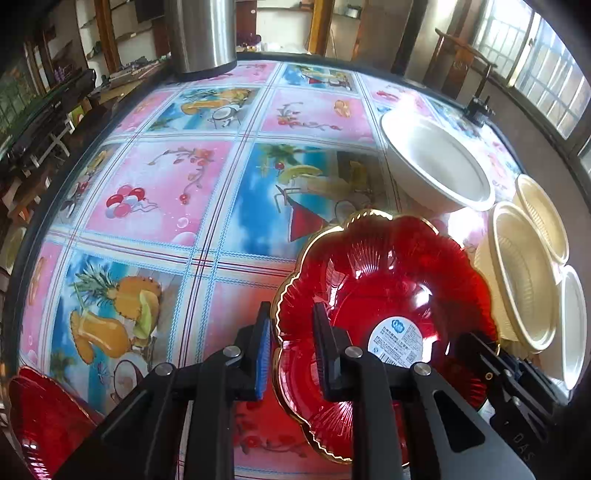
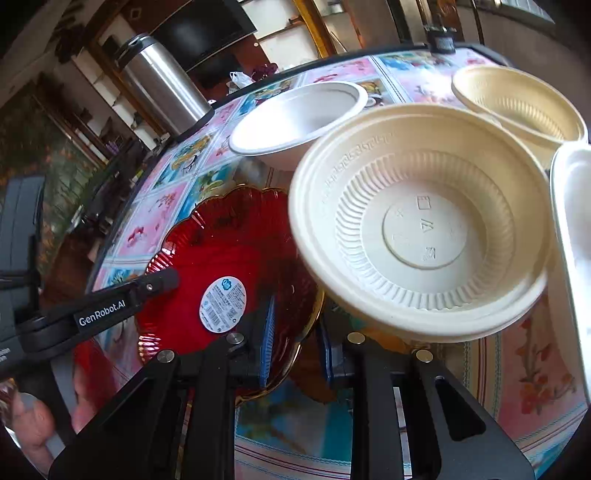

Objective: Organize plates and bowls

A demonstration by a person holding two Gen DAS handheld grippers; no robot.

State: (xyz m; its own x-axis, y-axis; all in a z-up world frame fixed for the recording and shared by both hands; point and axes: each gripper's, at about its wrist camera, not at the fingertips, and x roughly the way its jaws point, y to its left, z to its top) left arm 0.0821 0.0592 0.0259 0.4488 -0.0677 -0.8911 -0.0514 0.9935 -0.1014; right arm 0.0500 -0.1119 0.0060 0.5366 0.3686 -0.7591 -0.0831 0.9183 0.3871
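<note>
L gripper [image 1: 291, 347] is clamped on the near-left rim of the red plate [image 1: 388, 295], one pad outside the gold scalloped edge, the other inside on the ribbed glass. Plate is tilted, w/ a round white label [image 1: 400, 341] near its centre. R gripper [image 2: 295, 354] is clenched on the opposite rim of the same plate, blue pads either side of the gold edge. In the R wrist view the L gripper's black arm marked "GenRobot.AI" [image 2: 101, 310] reaches the plate's far-left rim.

Cream bowl [image 2: 424, 225], ribbed inside w/ a flat embossed base, sits just beside the plate on the R; its rim overlaps the plate's edge in the view, can't tell if touching. Behind it a 2nd cream bowl [image 2: 517, 103], and at the far R edge a white dish [image 2: 572, 206], only partly in view. White bowl [image 1: 436, 162] stands further back on the worktop [image 1: 166, 177], near the plate but apart. Worktop has a fruit-print cloth in pink and blue squares. Steel flask [image 1: 201, 33] stands upright at the far edge. A 2nd red plate [image 1: 40, 417] shows at the lower-L corner of the L wrist view, well apart.
</note>
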